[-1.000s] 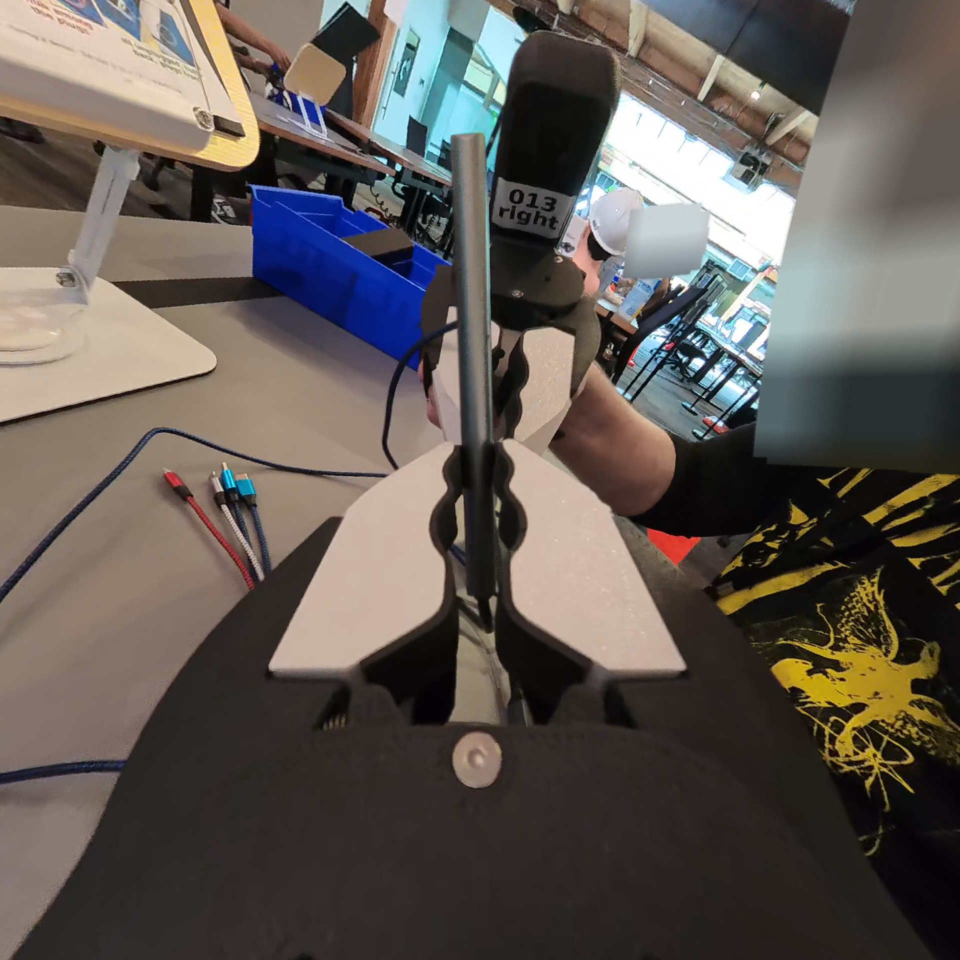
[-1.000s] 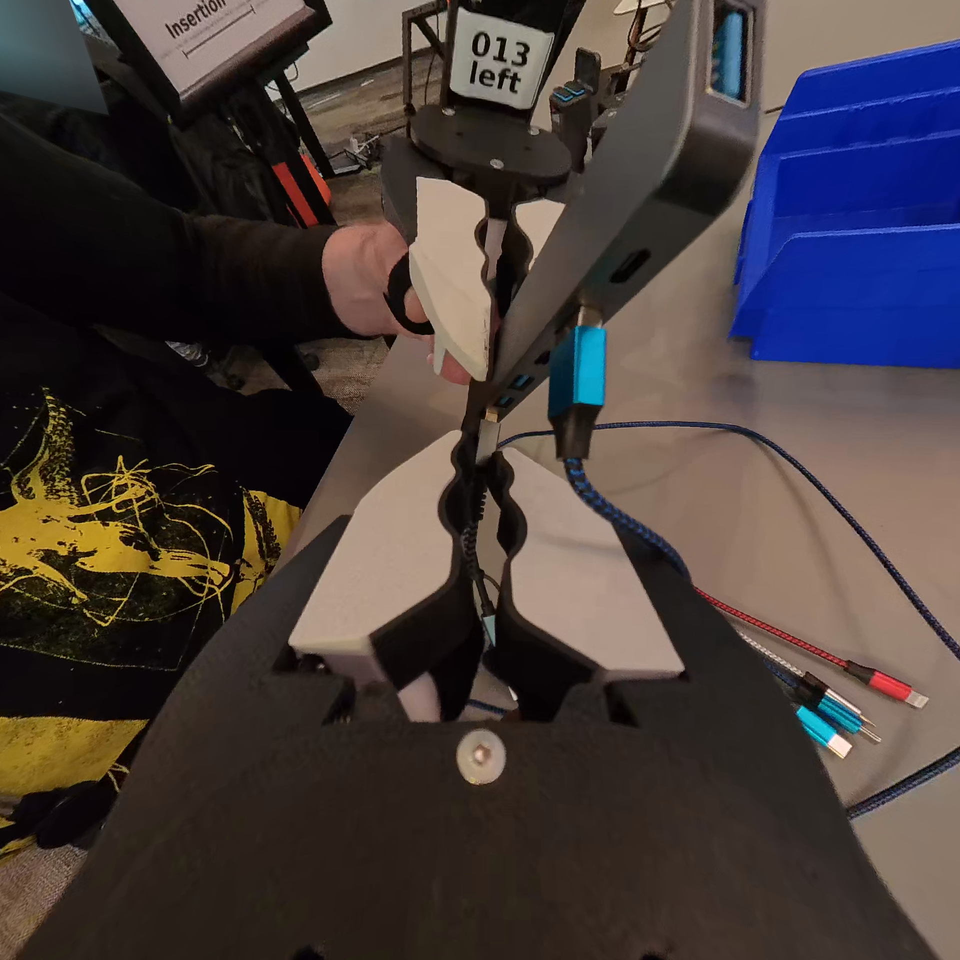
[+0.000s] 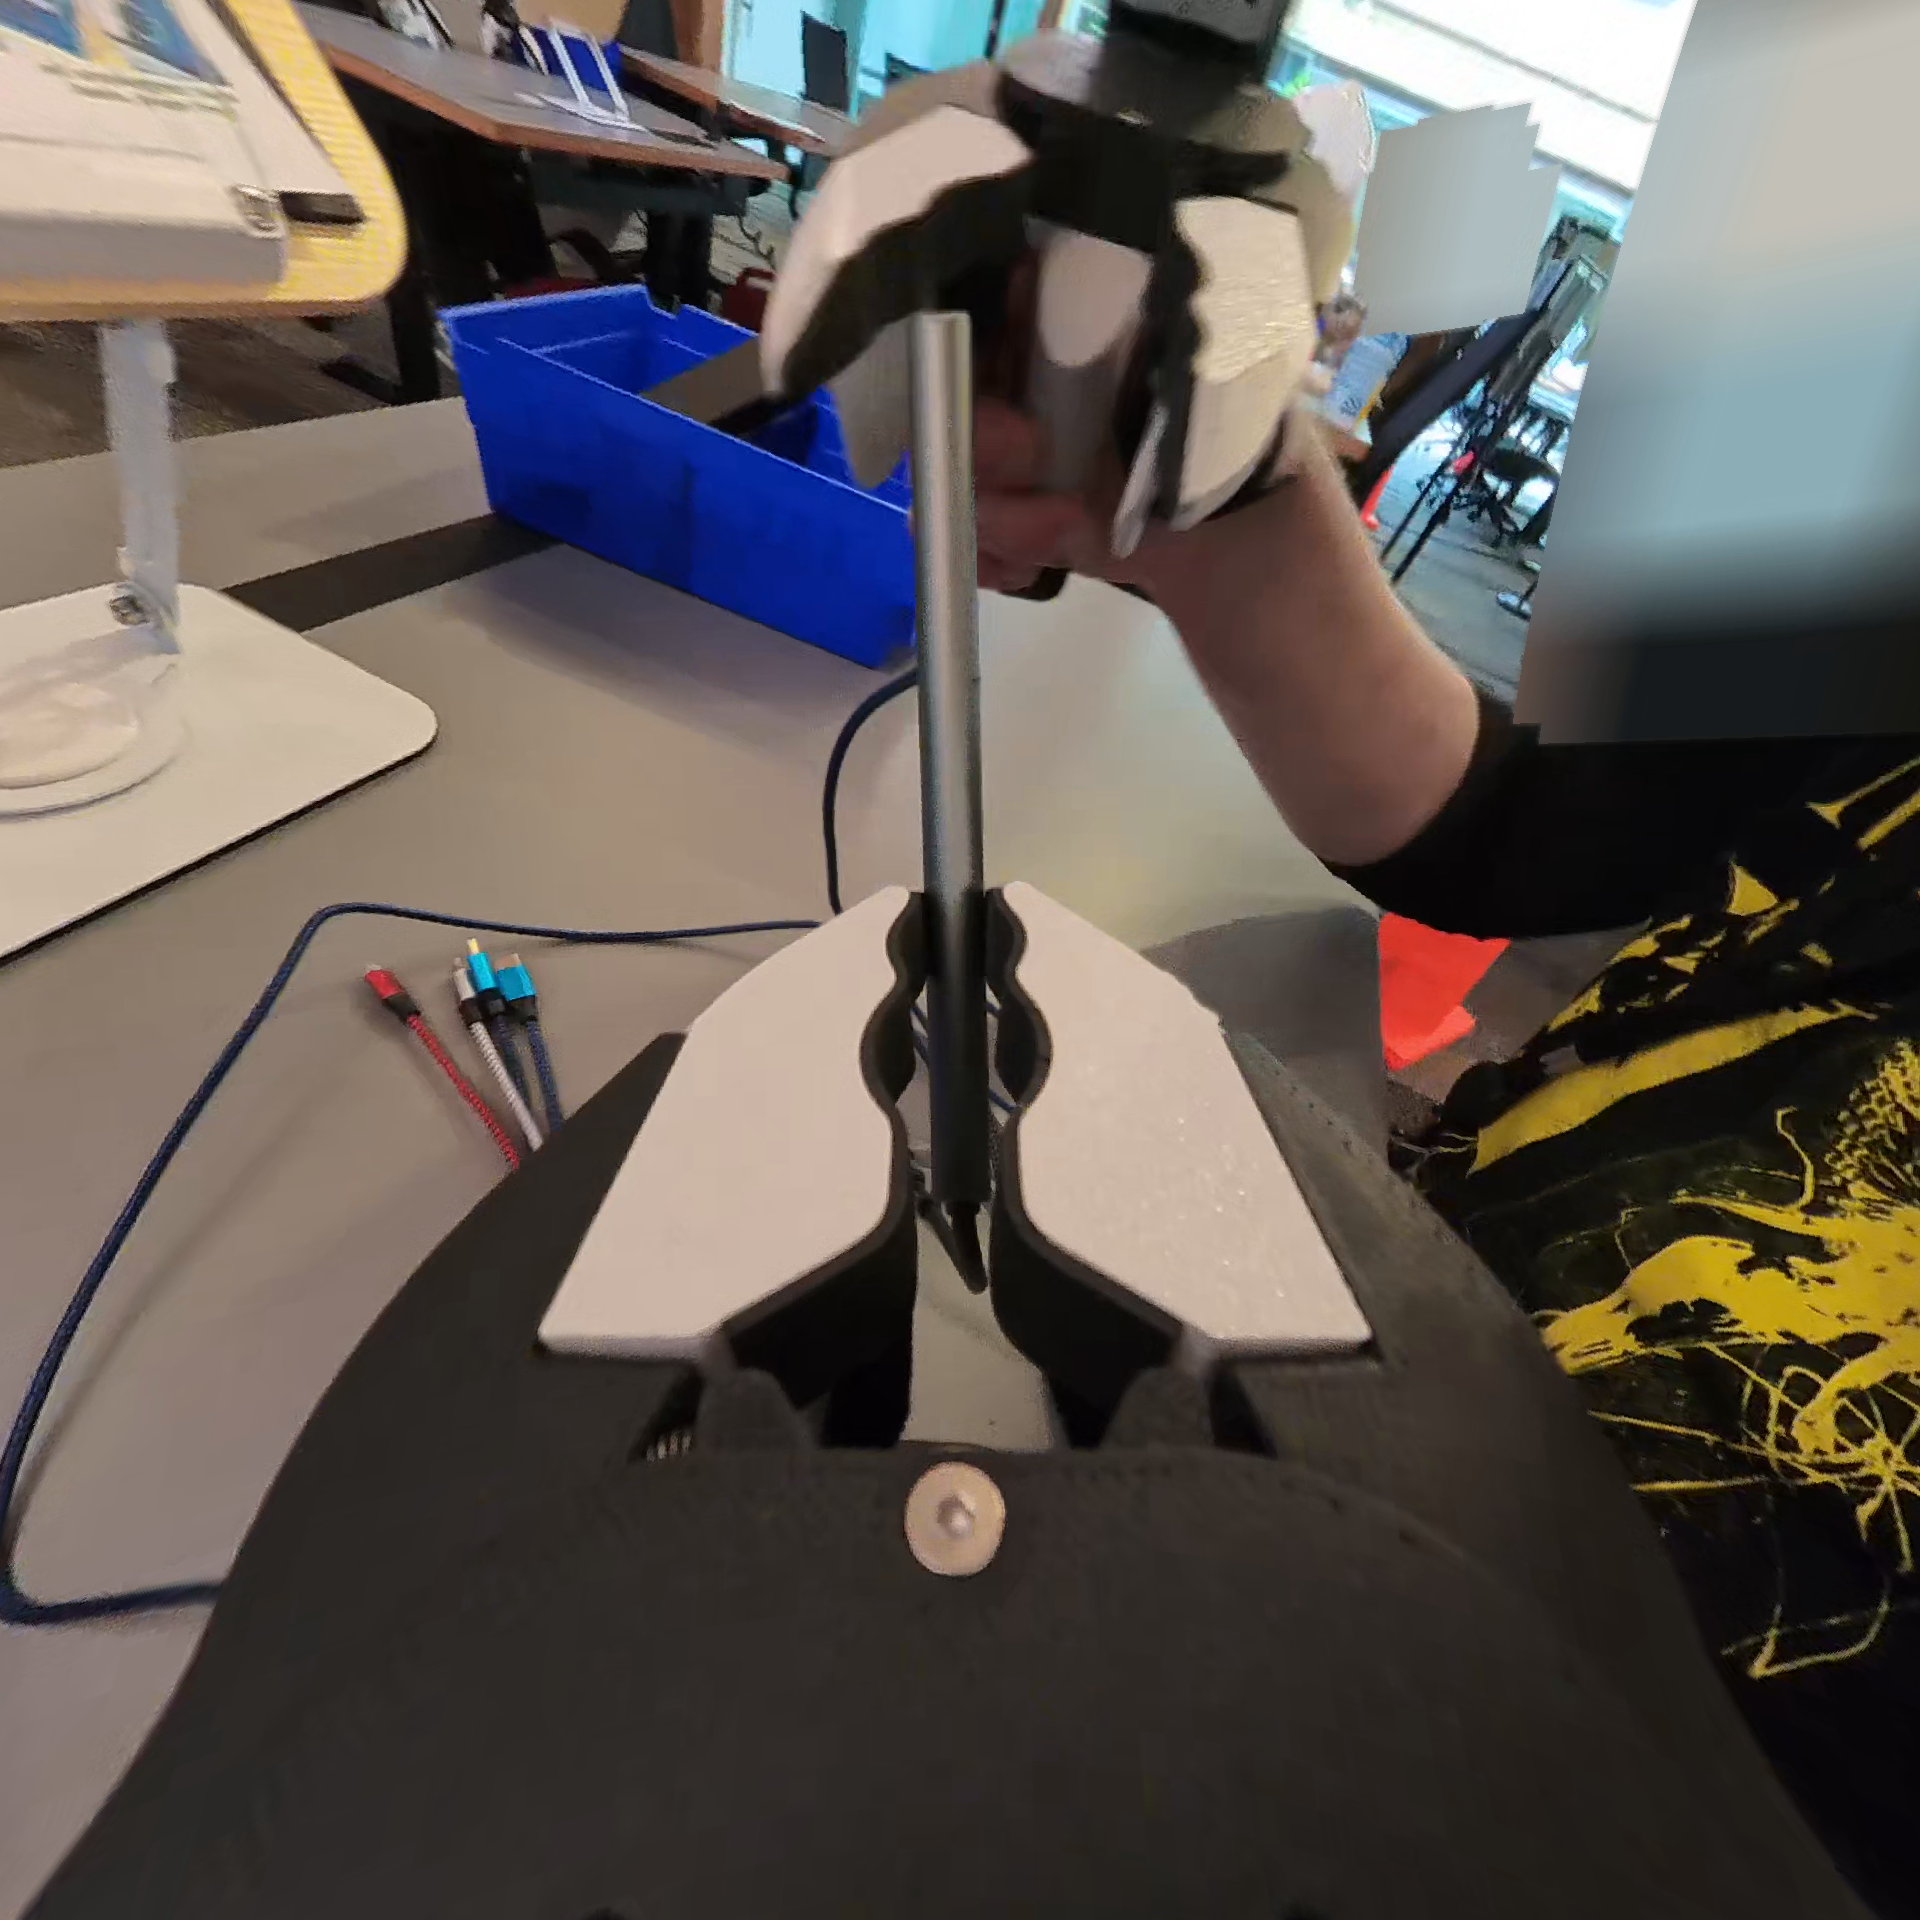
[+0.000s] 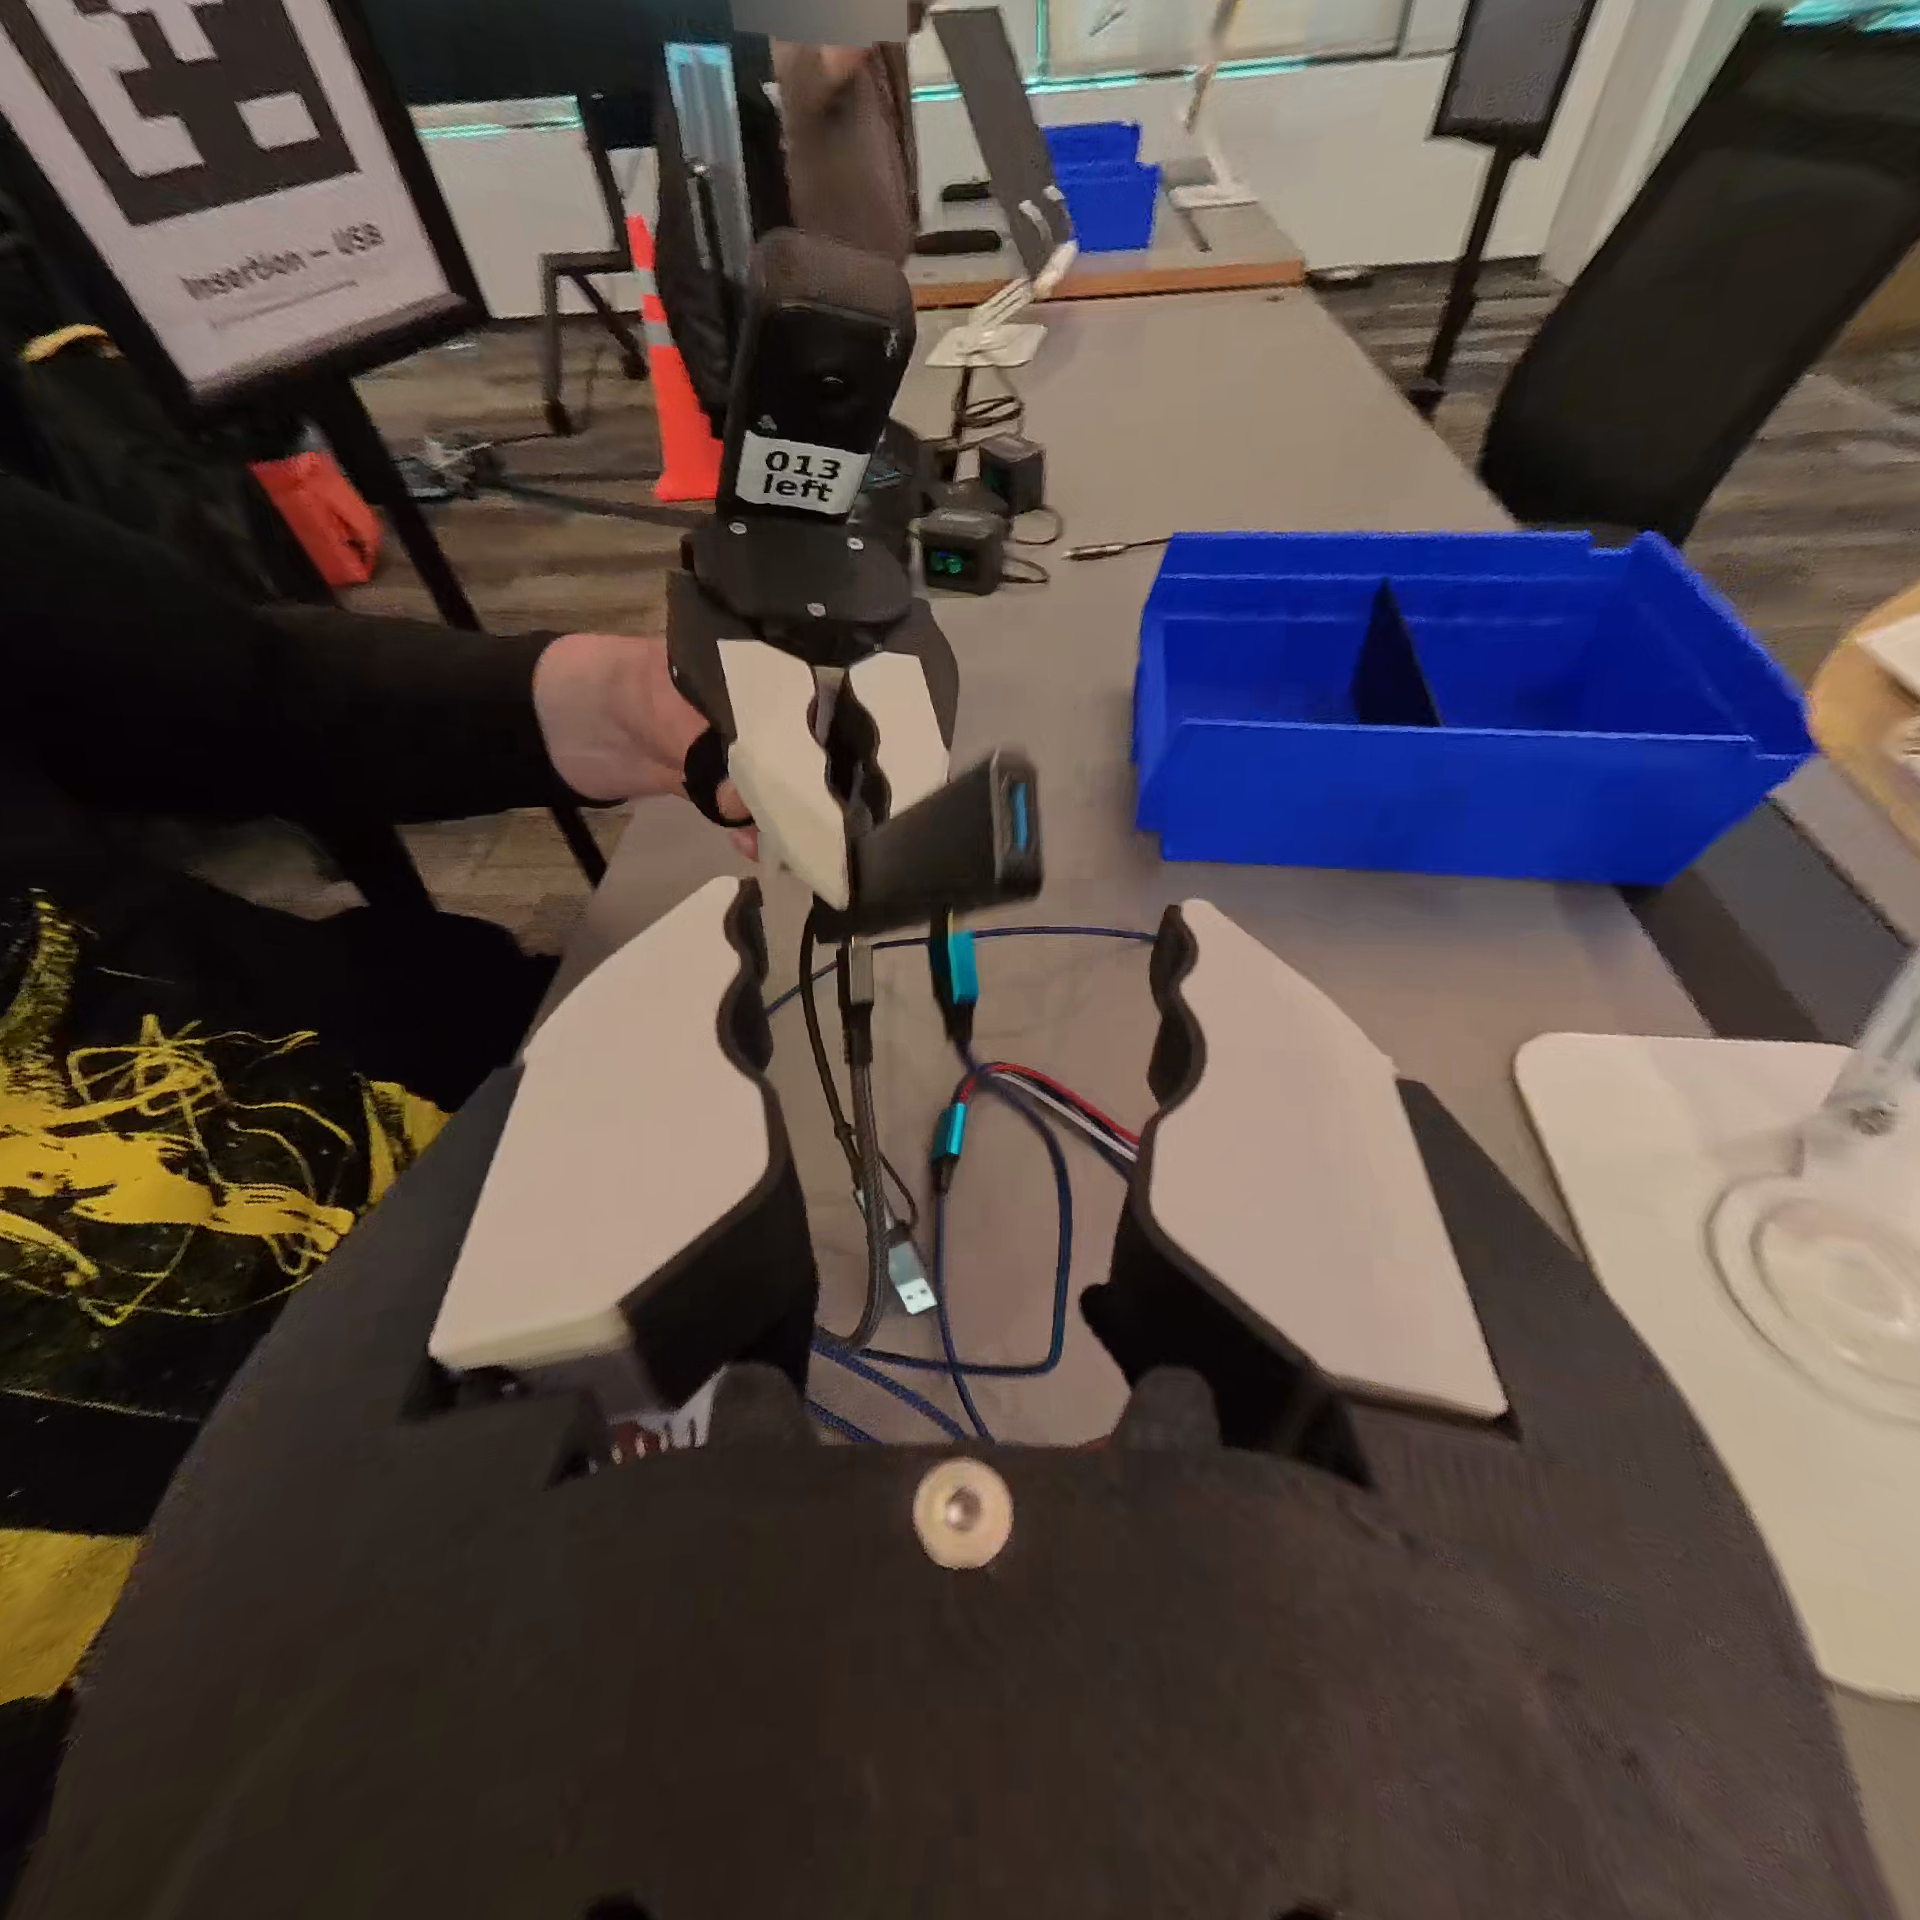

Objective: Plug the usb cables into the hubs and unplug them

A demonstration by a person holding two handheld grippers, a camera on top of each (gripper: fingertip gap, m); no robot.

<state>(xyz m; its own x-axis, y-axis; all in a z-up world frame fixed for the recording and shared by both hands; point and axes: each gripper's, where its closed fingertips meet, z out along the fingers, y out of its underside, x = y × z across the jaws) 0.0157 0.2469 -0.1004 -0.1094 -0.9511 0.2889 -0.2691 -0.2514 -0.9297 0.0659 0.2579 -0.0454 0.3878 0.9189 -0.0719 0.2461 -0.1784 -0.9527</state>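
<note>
Partly the left gripper (image 3: 951, 914) hides the hub (image 3: 945, 623), clenched edge-on above the table (image 3: 623, 748), long axis pointing away. Right gripper (image 4: 961, 925) is spread, holding nothing; cables (image 4: 956, 977) hang plugged below.

An open workshop or lab hall: long grey table (image 4: 1195, 436), blue parts bins (image 4: 1455, 748), traffic cone (image 4: 675, 395), sign stands (image 4: 239, 187).

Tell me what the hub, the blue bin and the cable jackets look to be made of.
Hub: probably anodised metal, going by its matte dark grey shell with a faint sheen; coated plastic is possible.
Blue bin: moulded plastic with a uniform, slightly glossy colour.
Cable jackets: braided fabric with a woven red, white and blue texture.
</note>
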